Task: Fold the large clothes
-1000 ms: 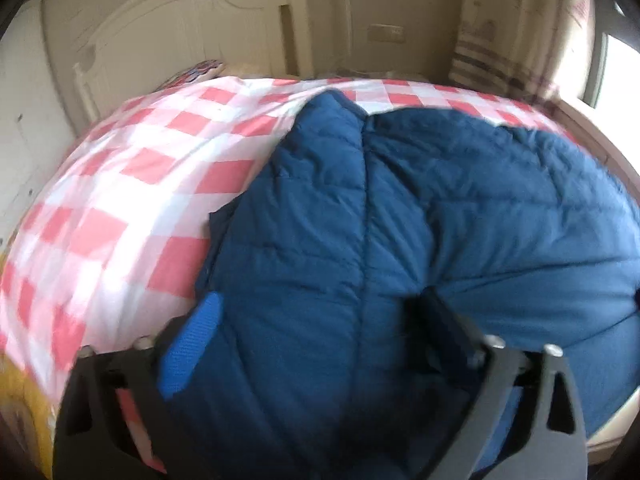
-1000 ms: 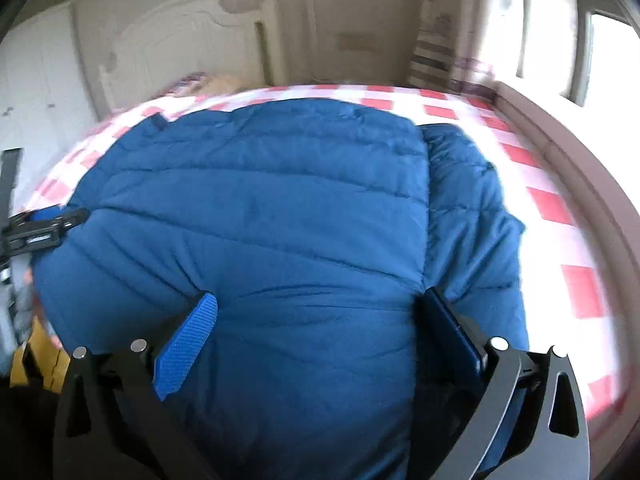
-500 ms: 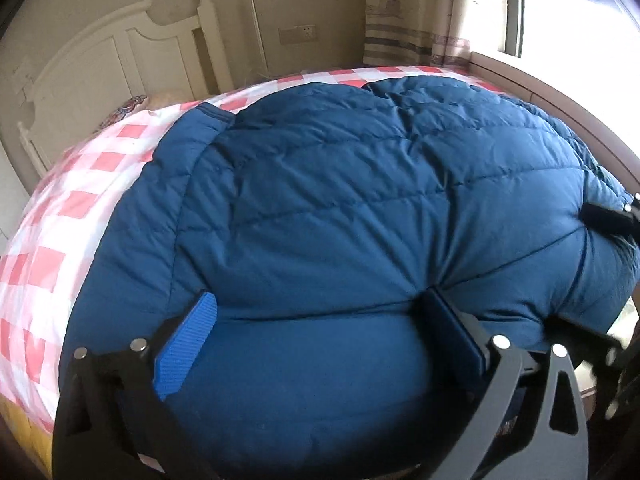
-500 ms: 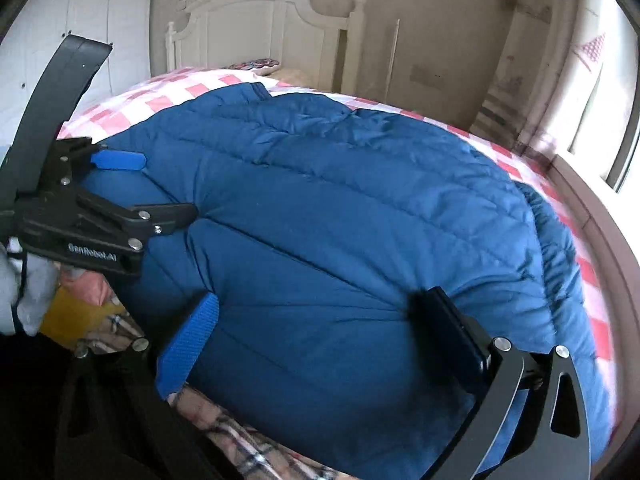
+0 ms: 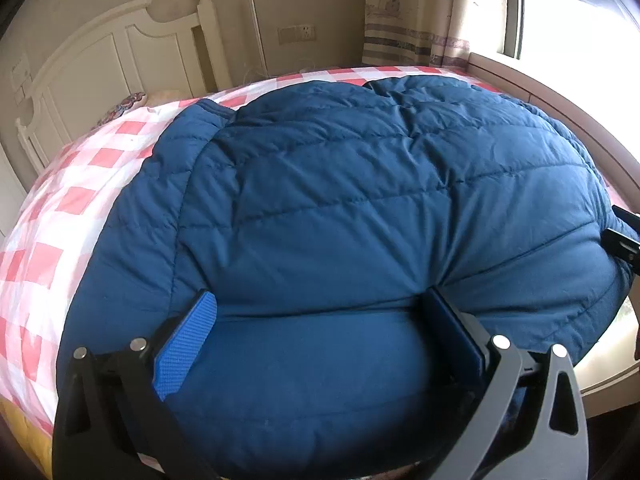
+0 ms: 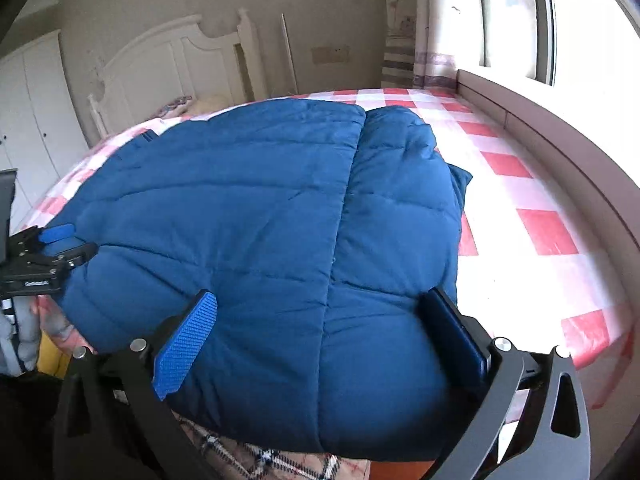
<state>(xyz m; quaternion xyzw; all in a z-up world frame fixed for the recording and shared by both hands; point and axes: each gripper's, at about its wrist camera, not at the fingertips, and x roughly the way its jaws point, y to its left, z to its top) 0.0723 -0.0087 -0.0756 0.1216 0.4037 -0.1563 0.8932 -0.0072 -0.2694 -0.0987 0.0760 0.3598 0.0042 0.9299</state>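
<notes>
Blue quilted fabric fills both of my views — a puffy down jacket [image 5: 360,208] spread across the bed [image 5: 60,208], which wears a red-and-white checked sheet. My left gripper [image 5: 320,320] has its jaws spread wide, with the jacket's near hem bulging up between the blue pads [image 5: 184,352]; the pads sit at either side of the fabric and are not pinching it. My right gripper [image 6: 320,320] is the same: jaws apart, the padded hem swelling between them. In the right wrist view the jacket [image 6: 248,232] shows a long seam running away from me, with one panel folded beside it, and my left gripper [image 6: 52,252] shows at the jacket's far left edge. A white headboard [image 5: 120,64] stands behind the bed, and a curtain [image 5: 412,12] hangs beside the bright window [image 6: 584,32].
</notes>
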